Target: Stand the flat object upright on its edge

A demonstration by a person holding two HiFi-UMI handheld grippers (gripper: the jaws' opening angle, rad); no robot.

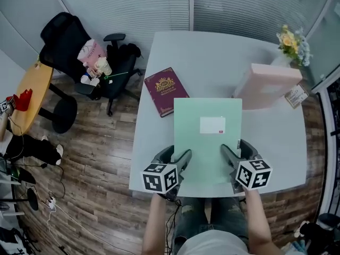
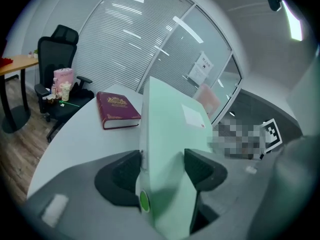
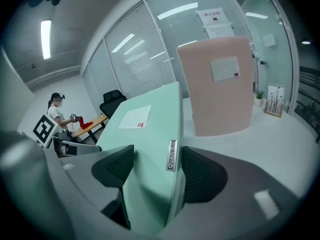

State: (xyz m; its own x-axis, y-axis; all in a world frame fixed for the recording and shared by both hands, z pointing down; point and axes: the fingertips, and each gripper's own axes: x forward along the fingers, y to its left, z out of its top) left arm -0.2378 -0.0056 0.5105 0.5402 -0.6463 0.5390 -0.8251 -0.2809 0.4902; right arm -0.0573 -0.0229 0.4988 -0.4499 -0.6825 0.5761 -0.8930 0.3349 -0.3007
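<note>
Left gripper [image 1: 179,162] and right gripper [image 1: 232,158] each clamp a near corner of the green folder [image 1: 207,142] on the table [image 1: 212,57]. Best raised evenly, pivoting on its far edge.

An office is shown: the room is walled by glass partitions [image 1: 122,9] lined with slatted blinds, printed notices [image 3: 212,19] are posted on the glass, a black swivel chair [image 1: 66,41] is parked on wood-look flooring [image 1: 95,158], and a green box file [image 1: 207,137] and a pink box file [image 1: 265,84] are seen at a pale desk [image 1: 212,52]
</note>
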